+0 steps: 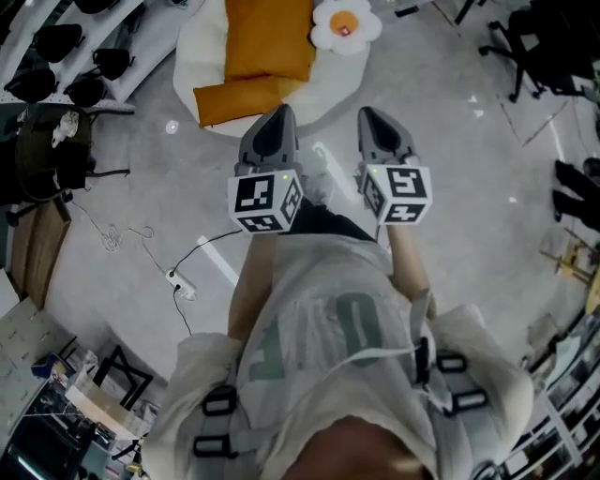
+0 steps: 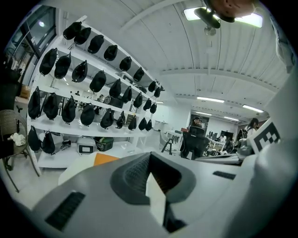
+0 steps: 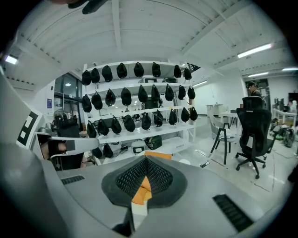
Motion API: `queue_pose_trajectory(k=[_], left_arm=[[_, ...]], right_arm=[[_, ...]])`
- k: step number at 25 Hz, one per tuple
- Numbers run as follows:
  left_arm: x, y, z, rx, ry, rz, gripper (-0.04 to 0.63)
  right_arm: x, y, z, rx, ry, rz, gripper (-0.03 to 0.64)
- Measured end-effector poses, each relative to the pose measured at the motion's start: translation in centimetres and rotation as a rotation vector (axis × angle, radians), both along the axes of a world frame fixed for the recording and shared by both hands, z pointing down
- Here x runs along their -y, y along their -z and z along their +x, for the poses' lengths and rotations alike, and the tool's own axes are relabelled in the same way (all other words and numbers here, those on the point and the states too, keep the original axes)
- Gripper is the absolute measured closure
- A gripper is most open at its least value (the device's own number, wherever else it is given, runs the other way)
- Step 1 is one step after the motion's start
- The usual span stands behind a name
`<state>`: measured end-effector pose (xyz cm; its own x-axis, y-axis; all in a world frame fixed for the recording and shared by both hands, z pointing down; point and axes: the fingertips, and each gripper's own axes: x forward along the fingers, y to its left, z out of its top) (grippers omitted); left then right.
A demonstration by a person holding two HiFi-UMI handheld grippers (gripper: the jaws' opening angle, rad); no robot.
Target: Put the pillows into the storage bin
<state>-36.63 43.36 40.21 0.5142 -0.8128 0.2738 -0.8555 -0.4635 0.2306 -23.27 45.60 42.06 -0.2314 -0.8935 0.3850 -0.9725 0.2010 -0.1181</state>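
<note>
Head view looks steeply down the person's front to a grey floor [image 1: 450,141]. Both tools are held out level and side by side ahead of the body, tips aimed at the pile beyond. I judge this a carrying pose for the approach, not yet a reach.

The task's things lie together on the floor ahead. A large orange pillow [image 1: 267,37] and a smaller orange pillow [image 1: 239,98] rest on a white round pad [image 1: 202,47]. An egg-shaped pillow [image 1: 345,23] sits at the pad's right edge, touching it. Piled like this they seem gathered for pick-up. Whether the pad is itself the storage bin I cannot tell, and no other bin shows in any view.

The left claw [image 1: 278,114] is pressed fully together with nothing in it. The left gripper view shows its ribbed pads meeting in a tight seam, with only the room beyond: shelves [image 2: 93,93] of dark helmet-like shapes and a corner of orange low down. The right claw [image 1: 373,117] is likewise closed and empty. In the right gripper view a sliver of orange shows past the notch where its pads meet, which is the pillow lying well ahead, not something gripped. Both tips are clear of the pillows, near the pad's front edge as seen from above. Both claws would have to spread wide before a soft pillow could be taken.
</note>
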Motion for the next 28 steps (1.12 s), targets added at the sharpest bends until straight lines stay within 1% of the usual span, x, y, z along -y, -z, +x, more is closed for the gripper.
queue_pose_trajectory(k=[3, 7, 12, 17, 21, 28], left_arm=[[1.7, 0.0, 1.1, -0.001, -0.012, -0.011, 0.589], [4.7, 0.3, 1.9, -0.015, -0.022, -0.013, 0.589], [8.6, 0.7, 3.3, -0.025, -0.052, 0.012, 0.589], [12.3, 2.5, 4.7, -0.043, -0.074, 0.045, 0.589], [14.7, 2.7, 5.0, -0.05, -0.078, 0.049, 0.589], [17.6, 1.0, 4.8, -0.066, -0.064, 0.021, 0.589]], right_arm=[[1.4, -0.2, 1.6, 0.008, -0.031, -0.014, 0.609], [3.9, 0.5, 2.4, 0.015, -0.056, 0.02, 0.609], [6.9, 1.6, 3.4, -0.002, -0.076, 0.056, 0.609], [10.0, 3.1, 4.6, -0.018, -0.102, 0.084, 0.609], [12.1, 3.1, 5.3, -0.019, -0.124, 0.085, 0.609], [14.7, 2.1, 5.7, -0.037, -0.137, 0.071, 0.609]])
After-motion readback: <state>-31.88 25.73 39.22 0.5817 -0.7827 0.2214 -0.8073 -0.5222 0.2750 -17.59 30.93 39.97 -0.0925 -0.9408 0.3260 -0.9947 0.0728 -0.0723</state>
